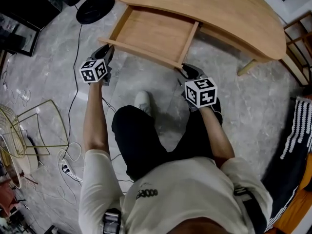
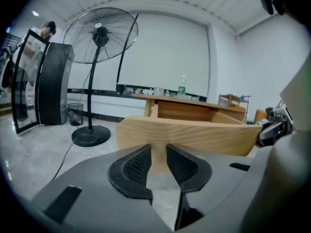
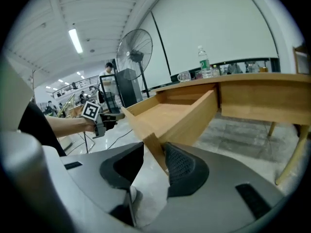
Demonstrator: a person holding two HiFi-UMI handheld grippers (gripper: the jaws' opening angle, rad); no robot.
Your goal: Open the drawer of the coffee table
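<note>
Drawer [image 1: 151,33] was already out, sticking well clear of the counter [image 1: 219,9] along its near long edge, toward the counter's left end. Tray was bare wood inside. Front panel sat closest to the person, running parallel to that near edge.

Right gripper [image 1: 187,72] was at the drawer's front right corner. In its own view the right gripper [image 3: 154,152] had the front panel's top edge between its jaws, ribbed pad against the wood, so it was pinching the drawer there. The panel ran away from it toward the other gripper.

Left gripper [image 1: 106,50] was at the drawer's front left corner. In its own view the left gripper [image 2: 158,152] had its jaws only a narrow slot apart with nothing clamped. The drawer's [image 2: 184,132] front face filled the view just beyond the tips. Could not tell whether the tips touched the wood.

Both forearms were stretched forward, with marker cubes facing up in the head view.

A pedestal fan [image 2: 99,33] stood on the grey stone floor [image 1: 44,67] off the counter's left end. Its round base [image 1: 95,8] was near the drawer's left rear corner, with a cable [image 1: 78,72] trailing from it past the left gripper. A gold wire frame [image 1: 29,126] sat farther left, well apart from the counter.
</note>
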